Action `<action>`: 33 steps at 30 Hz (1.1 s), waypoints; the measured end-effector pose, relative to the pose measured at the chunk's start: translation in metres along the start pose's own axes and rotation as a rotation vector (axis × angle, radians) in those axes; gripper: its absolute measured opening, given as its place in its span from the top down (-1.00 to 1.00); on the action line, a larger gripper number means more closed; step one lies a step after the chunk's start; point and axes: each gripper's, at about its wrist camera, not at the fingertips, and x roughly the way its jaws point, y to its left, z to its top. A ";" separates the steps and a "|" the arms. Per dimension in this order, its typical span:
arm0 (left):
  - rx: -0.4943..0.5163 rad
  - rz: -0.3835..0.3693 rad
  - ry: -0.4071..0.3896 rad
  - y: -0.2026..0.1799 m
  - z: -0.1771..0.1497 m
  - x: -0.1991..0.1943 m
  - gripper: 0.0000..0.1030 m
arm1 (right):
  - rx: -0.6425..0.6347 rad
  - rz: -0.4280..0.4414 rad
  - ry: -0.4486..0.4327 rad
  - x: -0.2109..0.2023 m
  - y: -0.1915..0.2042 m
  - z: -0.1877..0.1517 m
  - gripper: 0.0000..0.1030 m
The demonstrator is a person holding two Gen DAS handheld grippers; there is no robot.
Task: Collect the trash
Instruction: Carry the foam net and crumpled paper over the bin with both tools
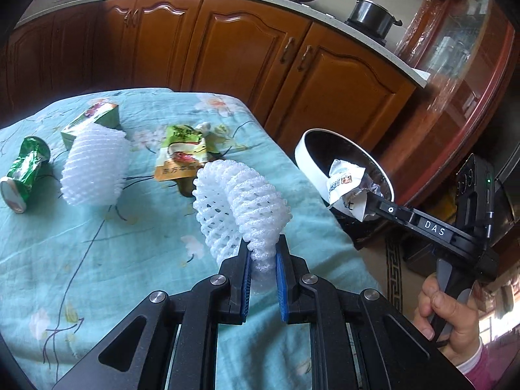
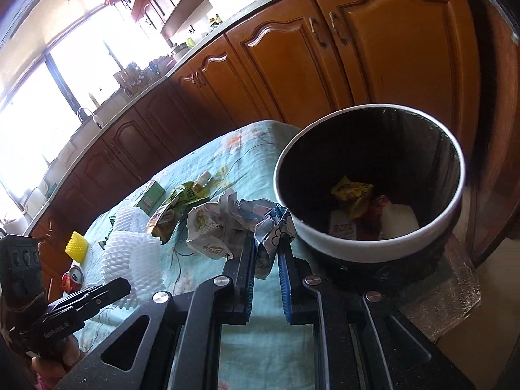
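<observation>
left gripper (image 1: 262, 248) jaws clamp foam net (image 1: 240, 208) | right gripper (image 2: 266, 243) jaws clamp crumpled wrapper (image 2: 224, 224) (beside bin (image 2: 367, 243) rim)

Both tongs, left (image 1: 262, 247) and right (image 2: 266, 243), seem clamped, angled downward.

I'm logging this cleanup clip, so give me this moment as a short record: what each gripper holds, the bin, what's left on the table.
left gripper: shut on white foam net
right gripper: shut on crumpled wrapper
trash bin: beside table, wrappers already inside
still on table: second foam net, green cup, green carton, snack pouch
</observation>
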 end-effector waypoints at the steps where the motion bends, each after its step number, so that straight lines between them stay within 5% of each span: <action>1: 0.009 -0.004 0.000 -0.004 0.002 0.004 0.77 | 0.004 -0.006 -0.008 -0.003 -0.004 0.002 0.73; 33: 0.149 -0.094 0.075 -0.102 0.073 0.139 0.76 | 0.068 -0.157 -0.059 -0.018 -0.090 0.044 0.72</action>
